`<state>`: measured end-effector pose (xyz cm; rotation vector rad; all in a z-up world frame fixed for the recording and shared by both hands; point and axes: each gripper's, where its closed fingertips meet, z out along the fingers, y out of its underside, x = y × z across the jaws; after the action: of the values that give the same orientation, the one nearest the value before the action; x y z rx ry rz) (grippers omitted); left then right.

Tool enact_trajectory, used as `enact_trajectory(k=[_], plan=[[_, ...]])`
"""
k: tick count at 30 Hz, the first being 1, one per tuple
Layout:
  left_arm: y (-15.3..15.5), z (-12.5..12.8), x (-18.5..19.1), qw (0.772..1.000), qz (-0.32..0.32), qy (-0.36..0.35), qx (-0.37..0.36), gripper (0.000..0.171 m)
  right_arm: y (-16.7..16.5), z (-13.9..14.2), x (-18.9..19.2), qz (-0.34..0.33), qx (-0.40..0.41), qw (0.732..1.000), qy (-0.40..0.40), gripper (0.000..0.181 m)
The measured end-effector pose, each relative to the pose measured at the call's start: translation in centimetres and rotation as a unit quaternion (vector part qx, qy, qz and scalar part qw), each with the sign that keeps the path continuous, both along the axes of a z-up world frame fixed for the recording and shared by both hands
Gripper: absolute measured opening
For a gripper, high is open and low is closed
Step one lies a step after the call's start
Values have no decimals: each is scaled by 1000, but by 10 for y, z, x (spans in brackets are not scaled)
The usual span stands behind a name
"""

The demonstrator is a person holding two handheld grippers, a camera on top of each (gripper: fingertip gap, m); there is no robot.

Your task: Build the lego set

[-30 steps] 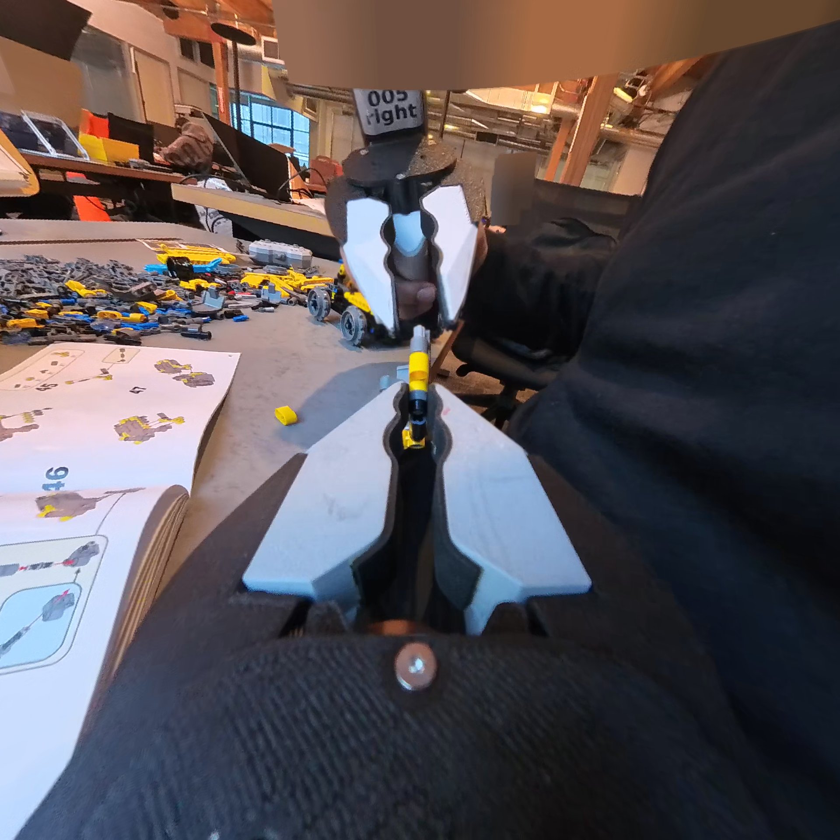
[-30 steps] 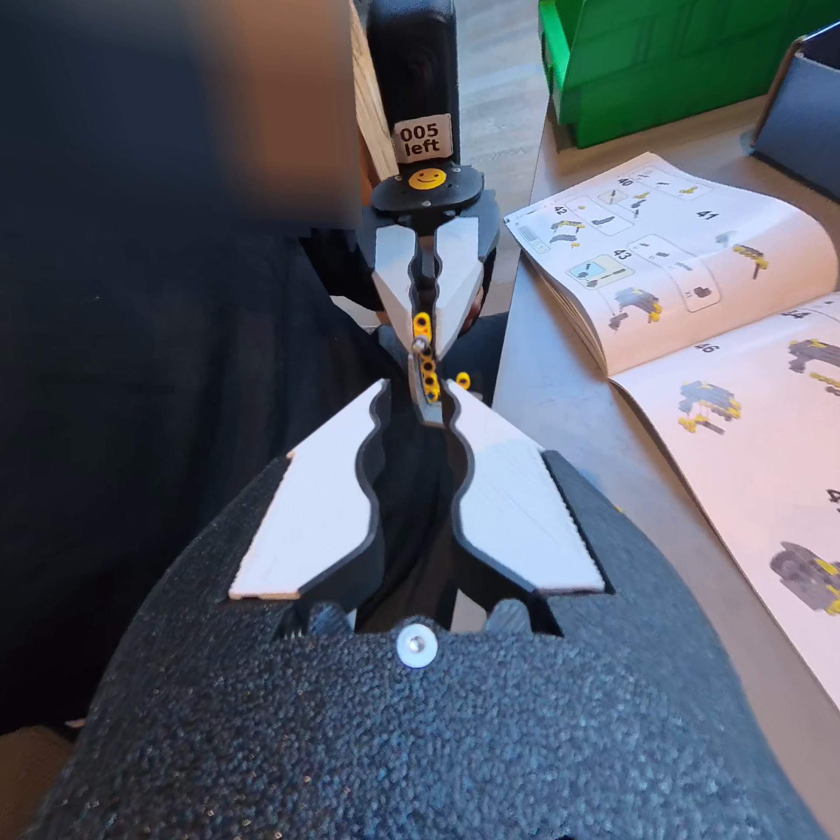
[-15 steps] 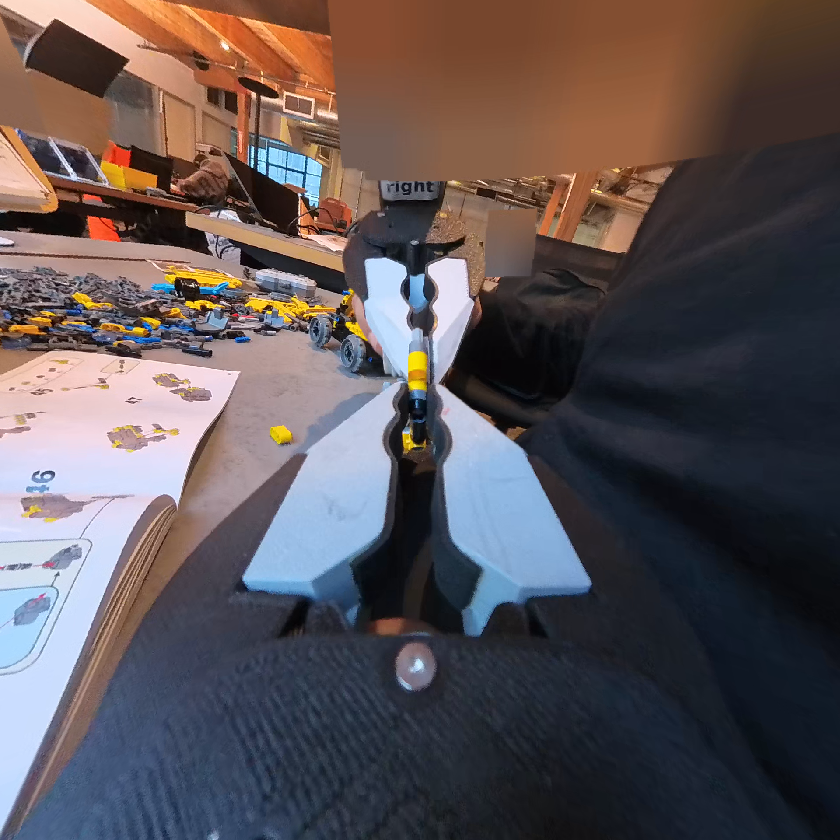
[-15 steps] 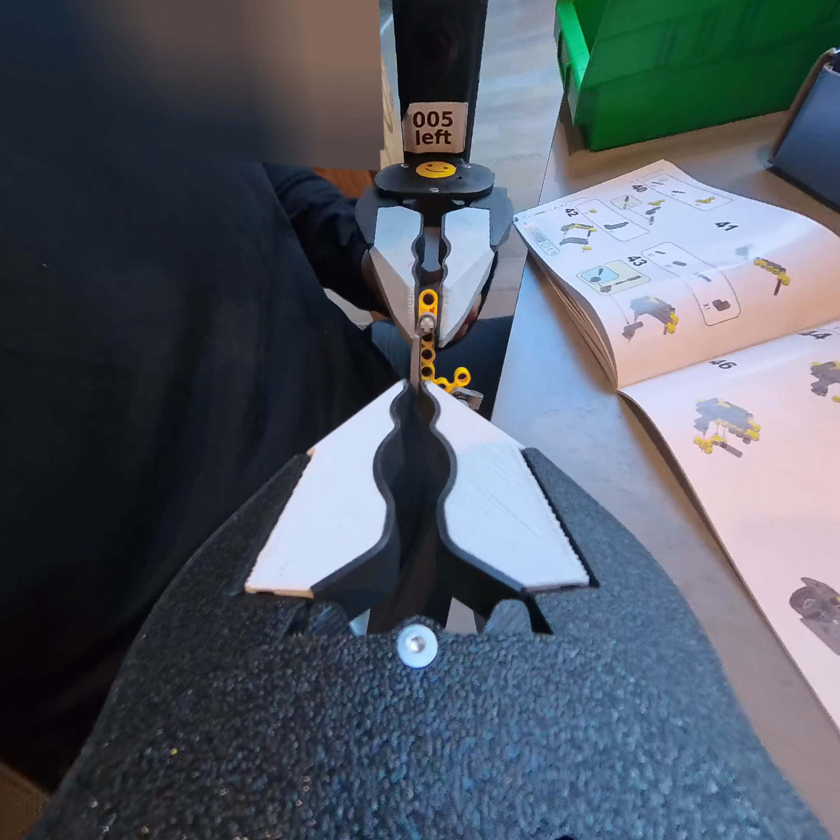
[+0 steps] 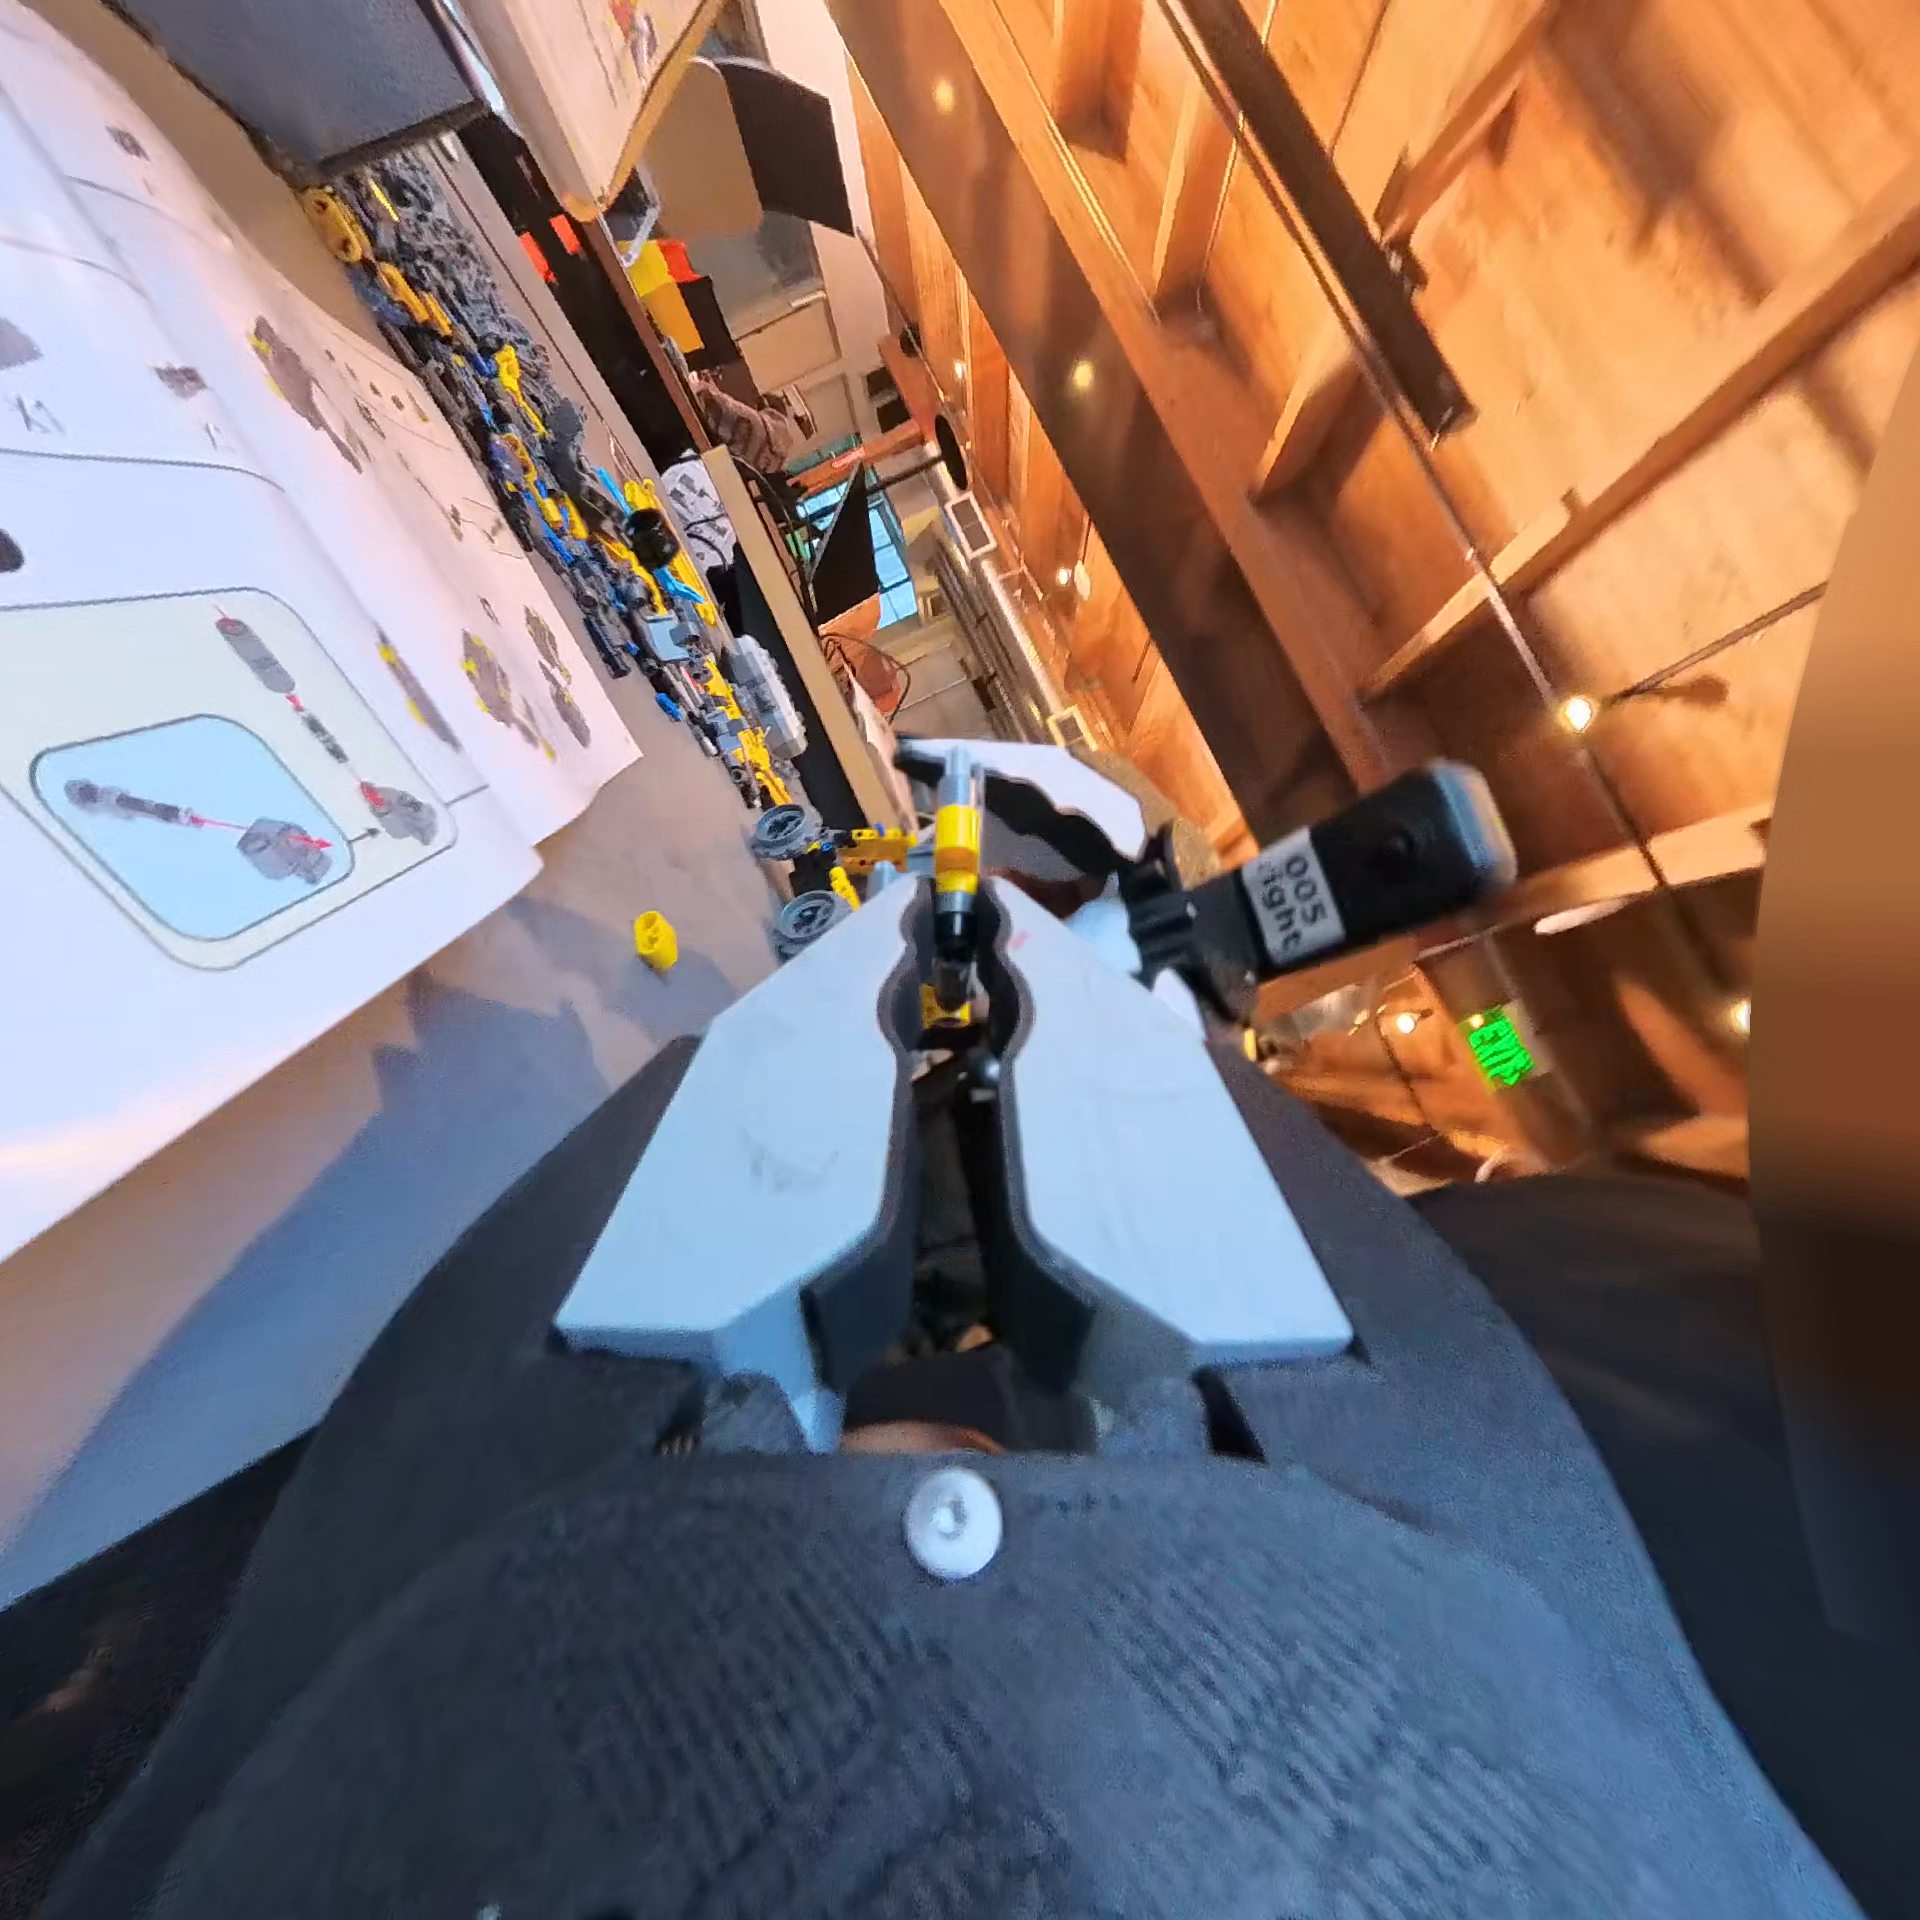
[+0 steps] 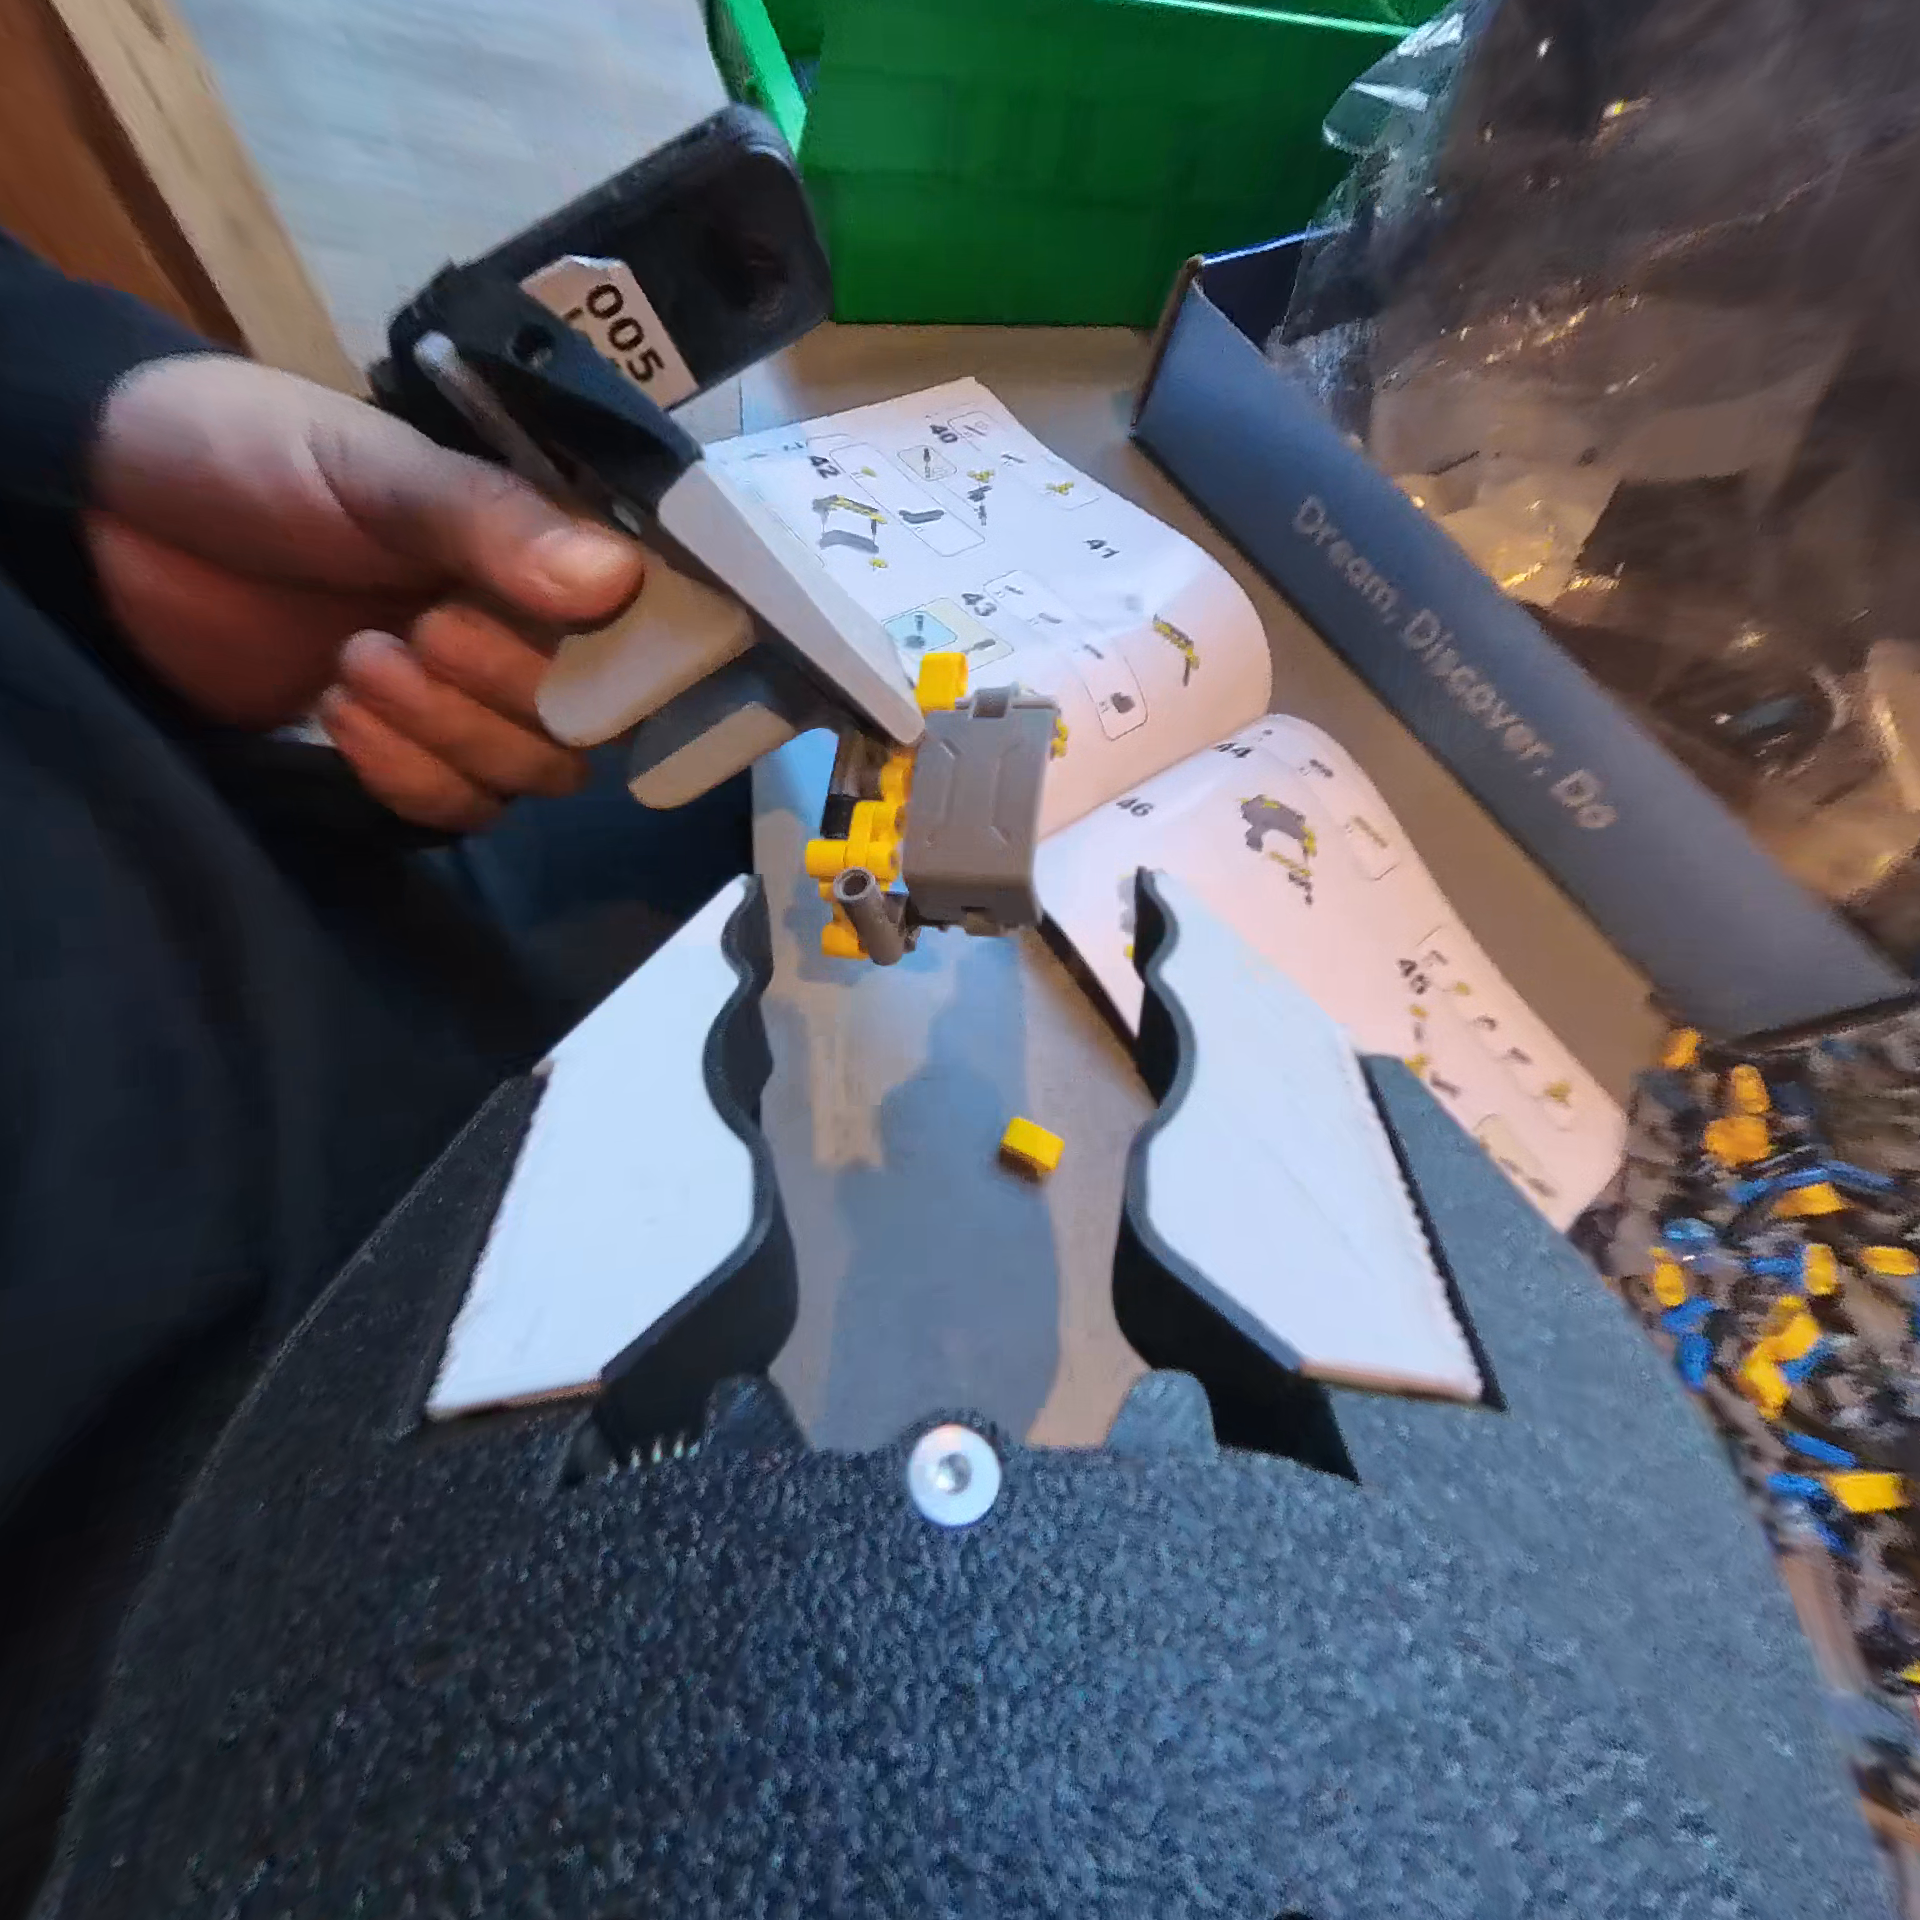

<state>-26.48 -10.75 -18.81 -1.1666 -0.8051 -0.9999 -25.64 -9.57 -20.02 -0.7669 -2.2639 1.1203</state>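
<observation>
Currently, at far left, your hand (image 6: pixel 343 582) keeps the left gripper (image 6: pixel 894 727) clamped on the grey-and-yellow brick assembly (image 6: pixel 961 821), raised above the table (image 6: pixel 935 1143) near the open instruction booklet (image 6: pixel 1174 644). Hold that grip steady. Further right, your right gripper (image 6: pixel 951 914) stands with fingers wide apart, empty, just short of the assembly; a loose yellow brick (image 6: pixel 1031 1147) lies between them.

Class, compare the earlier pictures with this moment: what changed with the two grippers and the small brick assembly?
The right gripper let go, opened wide and drew back. The left gripper rolled sideways. It stays shut on the small yellow-and-grey brick assembly.
</observation>
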Motion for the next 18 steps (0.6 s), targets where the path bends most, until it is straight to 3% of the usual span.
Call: enact_trajectory(k=[4, 6, 9, 14, 18], plan=[[2, 8, 0, 1000, 4, -19, 2, 6, -7, -2, -5, -4, 56, 998, 42, 67], [3, 9, 2, 999, 0, -32, 6, 6, -9, -1, -8, -7, 70, 996, 59, 51], [3, 5, 1, 998, -2, -56, 9, 6, -8, -4, -9, -12, 87, 994, 61, 50], [3, 2, 5, 999, -35, -40, 9, 6, -7, -7, -8, -12, 87, 994, 60, 46], [0, -1, 8, 999, -44, 15, -5, 8, -7, -6, -6, -6, 75, 996, 51, 46]])
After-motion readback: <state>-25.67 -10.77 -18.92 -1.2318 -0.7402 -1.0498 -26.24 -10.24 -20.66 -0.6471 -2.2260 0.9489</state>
